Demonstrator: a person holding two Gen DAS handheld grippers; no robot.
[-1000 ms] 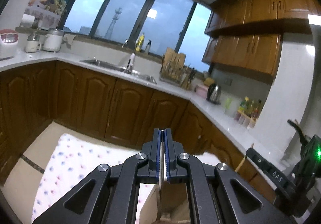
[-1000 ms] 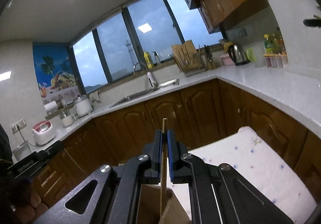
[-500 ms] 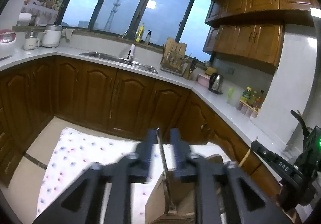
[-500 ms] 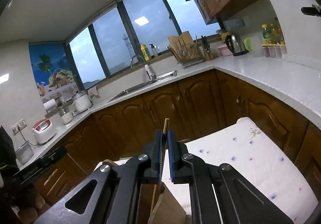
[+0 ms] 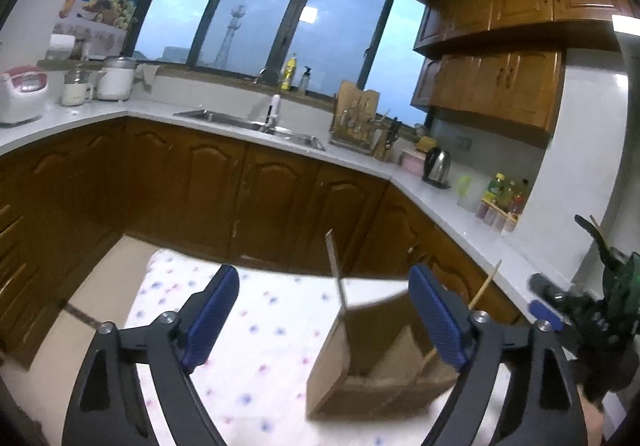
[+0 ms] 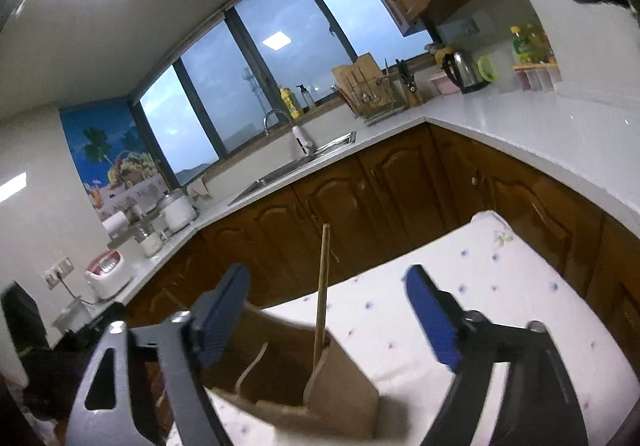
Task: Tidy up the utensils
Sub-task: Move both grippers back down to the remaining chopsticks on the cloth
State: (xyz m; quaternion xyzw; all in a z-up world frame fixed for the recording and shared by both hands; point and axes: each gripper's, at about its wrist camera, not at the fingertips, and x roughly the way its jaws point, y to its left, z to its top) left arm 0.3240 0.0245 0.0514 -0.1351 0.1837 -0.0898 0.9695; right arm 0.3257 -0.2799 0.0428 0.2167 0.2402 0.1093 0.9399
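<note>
A brown cardboard utensil holder with inner dividers stands on a white dotted cloth. A thin metal utensil handle stands upright in it, and a wooden chopstick leans at its right. My left gripper is open above the holder and holds nothing. In the right wrist view the holder holds an upright wooden chopstick and a thin curved piece. My right gripper is open and empty, its jaws on either side of the chopstick.
Brown cabinets with a white countertop run around the room beyond the cloth. A sink, dish rack, kettle and bottles sit on it. The other gripper shows at the right edge.
Both grippers were shut on upright utensils over the holder. Both have opened wide, and the metal utensil and the chopstick now stand free in the holder.
</note>
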